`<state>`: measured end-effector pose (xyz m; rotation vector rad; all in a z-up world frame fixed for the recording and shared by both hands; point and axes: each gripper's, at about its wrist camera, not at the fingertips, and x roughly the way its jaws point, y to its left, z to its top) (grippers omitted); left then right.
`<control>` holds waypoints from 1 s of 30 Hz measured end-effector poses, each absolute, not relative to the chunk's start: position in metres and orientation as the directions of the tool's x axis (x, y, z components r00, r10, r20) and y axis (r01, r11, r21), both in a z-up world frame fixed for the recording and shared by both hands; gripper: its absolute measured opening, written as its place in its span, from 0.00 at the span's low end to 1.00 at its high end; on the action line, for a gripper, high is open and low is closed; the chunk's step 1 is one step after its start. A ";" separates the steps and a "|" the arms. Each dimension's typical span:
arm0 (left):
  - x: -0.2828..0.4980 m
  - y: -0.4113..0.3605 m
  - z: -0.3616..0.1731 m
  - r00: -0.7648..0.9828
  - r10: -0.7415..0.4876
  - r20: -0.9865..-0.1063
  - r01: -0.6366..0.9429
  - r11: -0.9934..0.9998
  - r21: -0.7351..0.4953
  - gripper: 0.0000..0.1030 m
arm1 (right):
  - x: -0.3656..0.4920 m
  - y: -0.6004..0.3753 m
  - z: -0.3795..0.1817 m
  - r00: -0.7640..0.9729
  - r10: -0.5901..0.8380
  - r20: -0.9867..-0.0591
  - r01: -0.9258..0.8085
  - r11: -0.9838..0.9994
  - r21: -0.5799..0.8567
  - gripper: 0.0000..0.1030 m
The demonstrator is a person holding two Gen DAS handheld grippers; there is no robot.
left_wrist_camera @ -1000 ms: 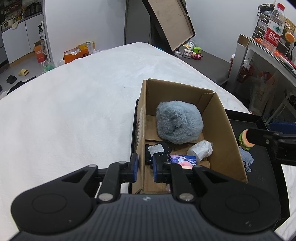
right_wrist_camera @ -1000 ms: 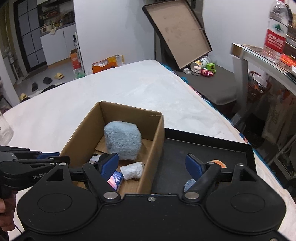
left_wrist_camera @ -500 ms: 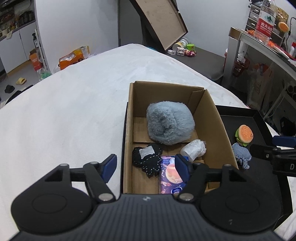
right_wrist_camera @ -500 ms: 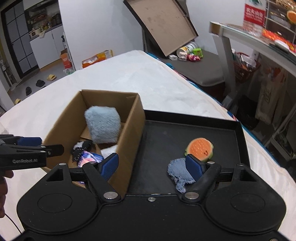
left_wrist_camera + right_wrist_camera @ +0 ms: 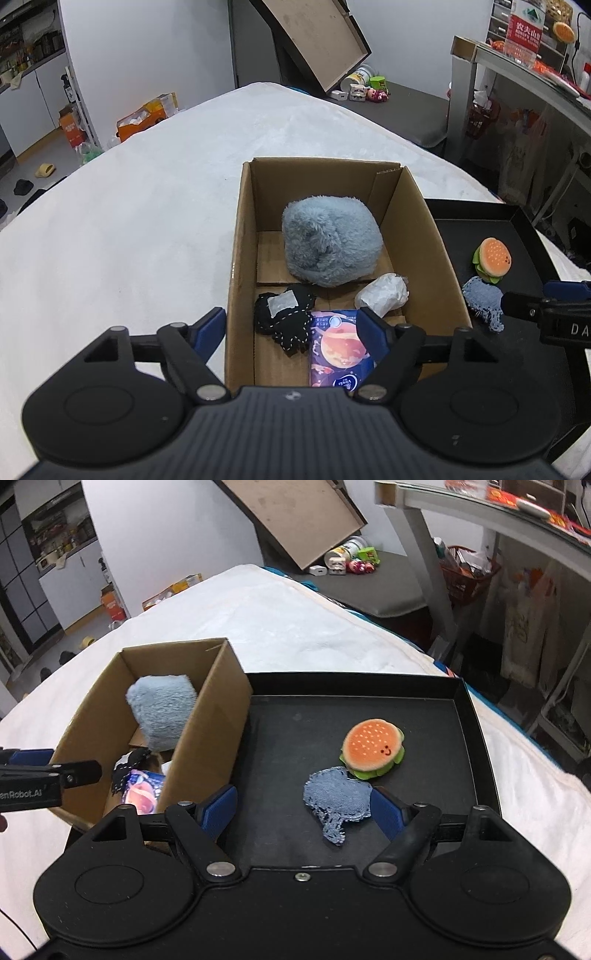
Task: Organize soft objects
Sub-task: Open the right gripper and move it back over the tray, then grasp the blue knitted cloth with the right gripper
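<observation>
A cardboard box point(image 5: 410, 236) is seen beside a black tray point(image 5: 369, 716). In the box a blue plush point(image 5: 330, 245) is held; on the tray, a burger toy point(image 5: 373, 753) and denim patch point(image 5: 338, 799). Both the left gripper point(image 5: 291, 332) and right gripper point(image 5: 304, 808) are spread wide, with nothing gripped.

My left wrist view looks down close into the cardboard box point(image 5: 243, 236), my right wrist view down close over the black tray point(image 5: 476, 723) beside it, and both share box and tray.
</observation>
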<state>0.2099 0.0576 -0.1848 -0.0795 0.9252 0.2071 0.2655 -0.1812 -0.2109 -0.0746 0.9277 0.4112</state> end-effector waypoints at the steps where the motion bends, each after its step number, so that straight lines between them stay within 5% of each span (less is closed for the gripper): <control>1: 0.210 0.057 -0.185 0.582 0.147 -0.800 -0.211 0.977 0.026 0.75 | 0.267 -0.183 -0.213 0.527 0.313 -0.790 -0.371 0.921 0.118 0.75; 11: 0.218 0.053 -0.189 0.563 0.176 -0.807 -0.224 0.973 0.055 0.76 | 0.286 -0.198 -0.234 0.509 0.306 -0.805 -0.319 0.935 0.154 0.61; 30: 0.220 0.052 -0.192 0.554 0.185 -0.811 -0.218 0.973 0.073 0.76 | 0.307 -0.195 -0.278 0.470 0.247 -0.847 -0.285 0.951 0.119 0.62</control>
